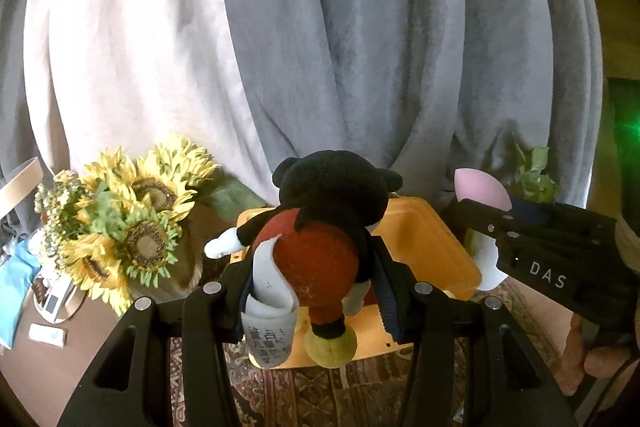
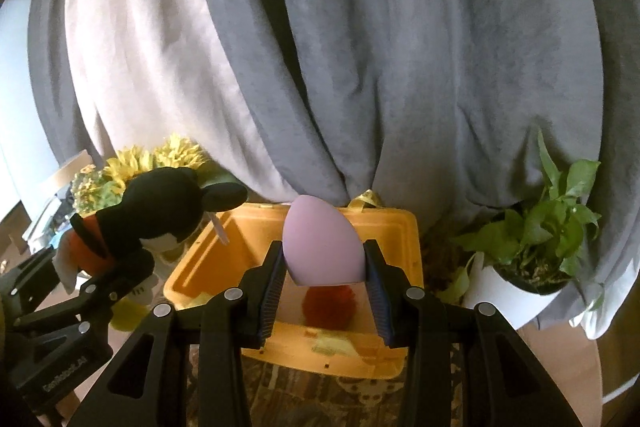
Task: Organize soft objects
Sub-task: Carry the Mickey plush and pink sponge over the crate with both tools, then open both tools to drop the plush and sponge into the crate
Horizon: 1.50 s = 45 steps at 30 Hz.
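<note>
- Between the left gripper [image 1: 316,291] fingers, pressed tight on its red body, hangs the plush mouse [image 1: 320,227], over the yellow bin [image 1: 432,247].
- Right gripper [image 2: 326,283] clamps the pink foam egg [image 2: 320,241] above that bin.
- Best release comes low inside the bin walls, one hand at a time, avoiding the red toy [image 2: 330,307] already in it.

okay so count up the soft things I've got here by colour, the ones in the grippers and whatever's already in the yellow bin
Black and red: 1, the plush mouse clamped in the left gripper.
Pink: 1, the egg-shaped sponge clamped in the right gripper.
Red: 1, a fuzzy thing inside the yellow bin.
Yellow-green: 1, partly hidden at the bin's near wall.
Total: 4
</note>
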Available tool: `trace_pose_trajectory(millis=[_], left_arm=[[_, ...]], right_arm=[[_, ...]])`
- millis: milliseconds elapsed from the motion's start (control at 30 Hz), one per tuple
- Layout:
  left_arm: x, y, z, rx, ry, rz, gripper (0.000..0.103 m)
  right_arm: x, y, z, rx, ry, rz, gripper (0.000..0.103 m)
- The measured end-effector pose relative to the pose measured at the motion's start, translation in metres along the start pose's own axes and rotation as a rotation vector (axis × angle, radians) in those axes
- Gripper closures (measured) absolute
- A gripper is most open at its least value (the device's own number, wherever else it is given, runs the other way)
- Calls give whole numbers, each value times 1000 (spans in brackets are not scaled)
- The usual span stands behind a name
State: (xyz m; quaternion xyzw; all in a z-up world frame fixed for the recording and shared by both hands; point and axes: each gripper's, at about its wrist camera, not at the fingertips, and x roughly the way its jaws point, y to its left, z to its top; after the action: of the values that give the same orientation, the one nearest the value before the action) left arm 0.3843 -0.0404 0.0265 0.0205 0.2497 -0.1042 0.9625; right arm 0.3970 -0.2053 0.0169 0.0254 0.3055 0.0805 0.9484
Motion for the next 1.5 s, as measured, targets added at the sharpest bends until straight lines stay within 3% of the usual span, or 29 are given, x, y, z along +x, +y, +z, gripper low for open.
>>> trace_pose_trajectory(millis=[433,1000,1133,1500], left_arm=[[70,5,6,11,96,9,53],[143,10,-16,41,276,6,53],[155,10,-20,32,318,-20,47],[140,6,-21,29,294,-19,28]], right_arm=[[59,-15,5,3,82,-20,63],[138,-28,-13,-12,264,-37,61],[144,-32,-18,11,293,-20,44],[128,-33,-16,15,270,-65,44]])
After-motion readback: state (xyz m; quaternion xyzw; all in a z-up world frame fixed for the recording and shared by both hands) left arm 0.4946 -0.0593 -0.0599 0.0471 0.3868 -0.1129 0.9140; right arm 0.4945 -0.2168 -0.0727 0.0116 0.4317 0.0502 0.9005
